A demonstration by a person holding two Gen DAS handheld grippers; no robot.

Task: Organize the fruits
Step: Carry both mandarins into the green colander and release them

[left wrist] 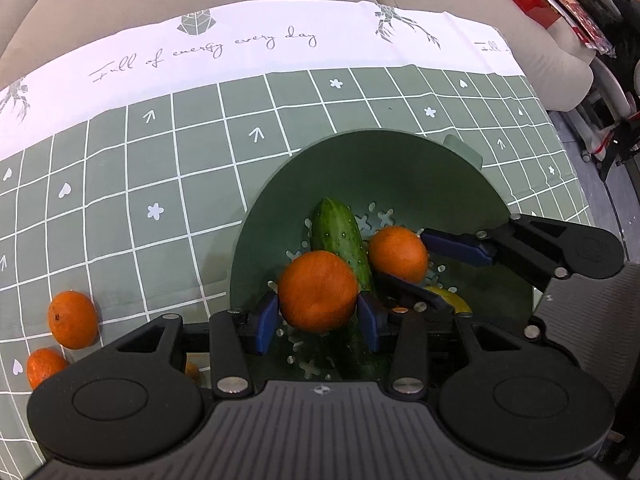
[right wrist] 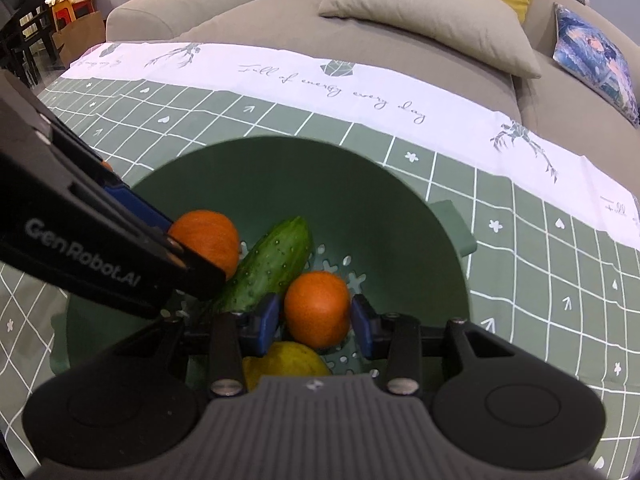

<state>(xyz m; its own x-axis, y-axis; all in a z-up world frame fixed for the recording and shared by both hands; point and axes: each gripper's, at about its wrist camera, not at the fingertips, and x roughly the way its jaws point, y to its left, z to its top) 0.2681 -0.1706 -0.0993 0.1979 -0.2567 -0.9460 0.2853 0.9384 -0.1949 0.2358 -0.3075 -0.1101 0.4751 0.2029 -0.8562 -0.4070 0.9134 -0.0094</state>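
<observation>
Both claws are over the green colander [left wrist: 280, 200]! The left claw [left wrist: 318, 322] clasps a bright orange [left wrist: 318, 296] between its blue pads, above the knobbly cucumber [left wrist: 340, 240]. The right claw [right wrist: 316, 320] brackets a second orange [right wrist: 318, 306]; whether its pads actually press the fruit is hard to tell. A yellow fruit [right wrist: 288, 360], probably a lemon, lies just beneath. Two more oranges [left wrist: 73, 320] wait left on the green checked tabletop [left wrist: 160, 160], a beige sofa [right wrist: 400, 20] beyond.

Both grippers [left wrist: 318, 316] [right wrist: 316, 318] are black with blue finger pads, silver screws, ribbed grey housings
</observation>
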